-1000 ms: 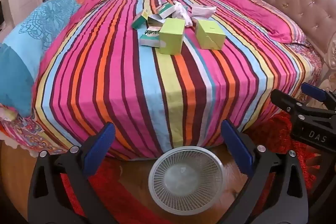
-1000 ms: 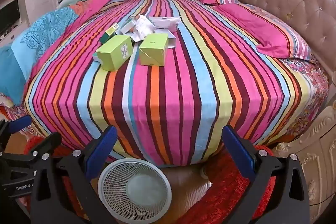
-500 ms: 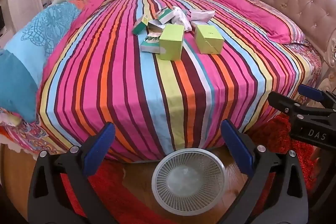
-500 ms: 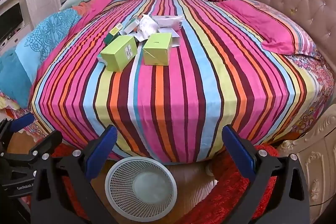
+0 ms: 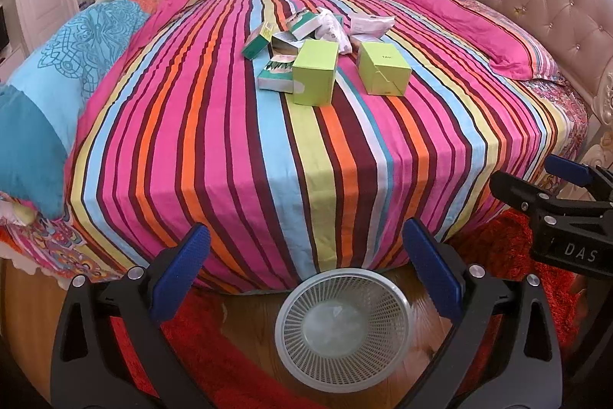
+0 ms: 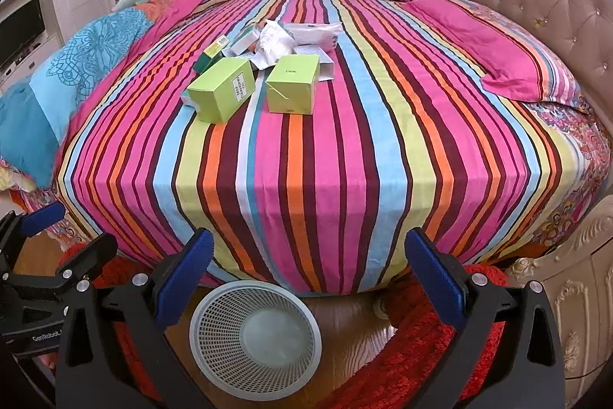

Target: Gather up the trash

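1. Two lime-green boxes, the left green box (image 5: 315, 71) and the right green box (image 5: 384, 68), lie side by side toward the middle of the bed (image 5: 345, 179), well back from its foot edge, at the front of a loose heap. Behind them sit small teal cartons (image 5: 275, 75) and crumpled white wrappers (image 6: 279, 41), some touching or overlapping.
2. Risk one: the pile is far from the foot edge, so a long reach over soft bedding may push a box away instead of seating it between the fingers.
3. Risk two: the boxes look light and probably empty; a hard squeeze could crush one, while a corner grip could let it twist out during the carry.
4. Risk three: the wrappers are thin and tangled with the cartons, so pinching one may drag neighbours along or catch the striped sheet.
5. The white mesh basket (image 5: 343, 328) stands on the wooden floor below the foot edge. It looks light and its mouth is modest, so an off-centre drop could miss or tip it.
6. Both tools are empty, fingers spread wide apart: the left gripper (image 5: 306, 278) and right gripper (image 6: 308, 278) hang over the basket, close together. They could knock each other if both reach at once.
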A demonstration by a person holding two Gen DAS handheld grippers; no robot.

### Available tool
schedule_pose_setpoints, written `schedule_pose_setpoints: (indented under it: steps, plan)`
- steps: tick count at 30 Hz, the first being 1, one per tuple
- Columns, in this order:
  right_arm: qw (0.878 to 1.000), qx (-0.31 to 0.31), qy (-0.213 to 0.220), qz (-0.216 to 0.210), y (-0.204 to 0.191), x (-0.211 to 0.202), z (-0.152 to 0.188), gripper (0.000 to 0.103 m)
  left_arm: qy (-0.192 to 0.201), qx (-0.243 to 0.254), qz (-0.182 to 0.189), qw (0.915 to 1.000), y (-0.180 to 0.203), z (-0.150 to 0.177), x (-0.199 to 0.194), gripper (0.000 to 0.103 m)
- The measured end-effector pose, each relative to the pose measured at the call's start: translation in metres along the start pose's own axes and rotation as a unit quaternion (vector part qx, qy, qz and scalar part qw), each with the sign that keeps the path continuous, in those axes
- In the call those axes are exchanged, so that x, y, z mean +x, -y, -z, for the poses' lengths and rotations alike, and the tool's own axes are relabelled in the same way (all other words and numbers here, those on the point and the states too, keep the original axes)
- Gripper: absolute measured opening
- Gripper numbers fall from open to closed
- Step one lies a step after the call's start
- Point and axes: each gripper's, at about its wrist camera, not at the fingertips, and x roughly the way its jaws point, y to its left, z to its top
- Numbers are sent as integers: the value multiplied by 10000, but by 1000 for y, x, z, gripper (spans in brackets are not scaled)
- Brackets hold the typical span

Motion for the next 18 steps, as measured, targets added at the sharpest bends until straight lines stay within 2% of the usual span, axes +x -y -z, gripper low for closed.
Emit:
schedule_pose_setpoints:
  steps: [18]
  plan:
    - [9999,-106,-57,45,-3,1,1,96,-64,-22,37,10000,1,3,4,97]
